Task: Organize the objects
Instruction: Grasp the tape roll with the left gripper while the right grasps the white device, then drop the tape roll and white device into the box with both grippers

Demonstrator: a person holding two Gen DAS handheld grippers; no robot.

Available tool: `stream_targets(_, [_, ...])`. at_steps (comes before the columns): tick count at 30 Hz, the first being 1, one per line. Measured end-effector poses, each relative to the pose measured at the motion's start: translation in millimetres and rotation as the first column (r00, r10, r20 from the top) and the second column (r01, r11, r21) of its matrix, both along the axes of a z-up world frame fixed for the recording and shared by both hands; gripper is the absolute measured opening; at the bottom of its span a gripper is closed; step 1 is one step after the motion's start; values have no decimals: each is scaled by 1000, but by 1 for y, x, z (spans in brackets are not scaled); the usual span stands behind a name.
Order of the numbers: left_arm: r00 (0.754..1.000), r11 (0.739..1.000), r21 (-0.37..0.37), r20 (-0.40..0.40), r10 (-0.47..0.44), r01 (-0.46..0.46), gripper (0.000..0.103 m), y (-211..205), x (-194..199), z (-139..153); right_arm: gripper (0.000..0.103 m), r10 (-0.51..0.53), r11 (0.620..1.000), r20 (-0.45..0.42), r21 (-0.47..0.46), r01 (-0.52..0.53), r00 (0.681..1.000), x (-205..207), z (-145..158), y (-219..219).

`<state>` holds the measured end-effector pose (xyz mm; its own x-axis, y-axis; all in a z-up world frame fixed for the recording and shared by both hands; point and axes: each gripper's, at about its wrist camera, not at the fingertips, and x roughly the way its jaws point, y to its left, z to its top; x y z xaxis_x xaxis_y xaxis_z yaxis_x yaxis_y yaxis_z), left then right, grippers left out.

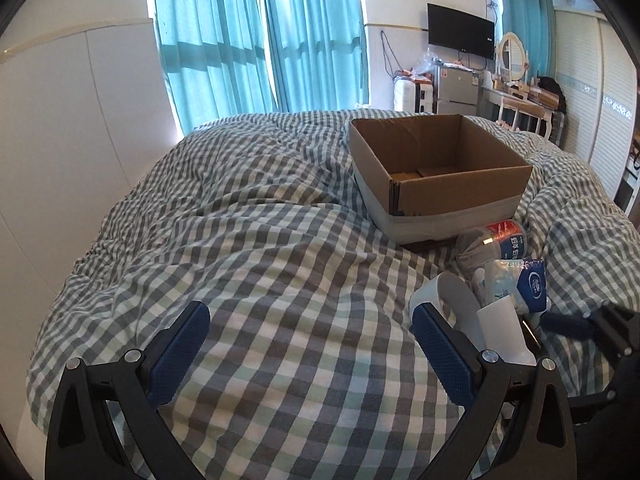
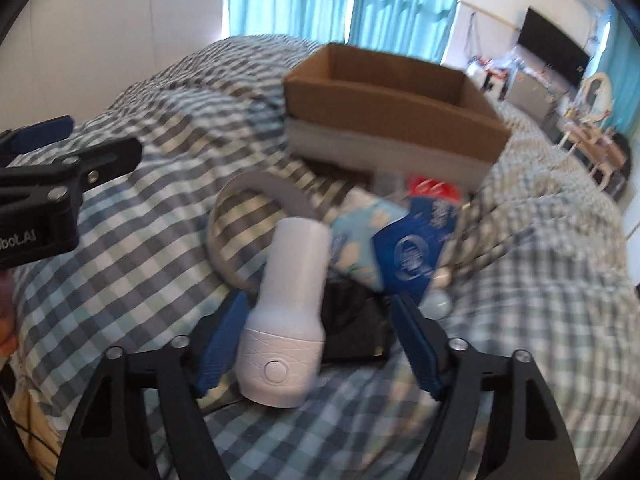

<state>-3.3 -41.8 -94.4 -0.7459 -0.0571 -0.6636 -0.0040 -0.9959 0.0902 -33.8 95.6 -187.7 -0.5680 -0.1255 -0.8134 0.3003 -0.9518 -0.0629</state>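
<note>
An open, empty cardboard box (image 1: 440, 168) stands on the checked bed; it also shows in the right wrist view (image 2: 384, 120). In front of it lies a pile: a white bottle-shaped device (image 2: 288, 312), a white tape ring (image 2: 256, 224), a blue tissue pack (image 2: 412, 256), a light blue packet (image 2: 356, 244) and a red-labelled jar (image 1: 500, 236). My right gripper (image 2: 320, 344) is open, its fingers either side of the white device, not gripping it. My left gripper (image 1: 312, 348) is open and empty above the bedcover, left of the pile.
The grey-and-white checked duvet (image 1: 260, 240) covers the whole bed. A white wall panel (image 1: 60, 140) runs along the left. Teal curtains (image 1: 260, 40), a TV (image 1: 460, 30), a small fridge and a dressing table stand beyond the bed. A black item (image 2: 352, 328) lies under the pile.
</note>
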Motion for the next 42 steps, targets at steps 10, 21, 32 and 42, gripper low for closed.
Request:
stream_targets(10, [999,999,11,15,-47,47,103,14,0,-1,42,-19,999,-65,-30,17,998,15,25,15])
stream_targets(21, [963,968,-57,125,-237,246,67,87,-30,-25,42,-141,990,-133,-40,137,981,8,49,58])
stream_targets(32, [965,975,-80,183,-189,207,11,89,-41,-41,42,-138,990,-124,-36,135,983,8,45,55])
stream_targets(42, [984,986,9,68,-166,166,4,68,-28,0,42,-147,989,-152,-51,141,977,4,69,58])
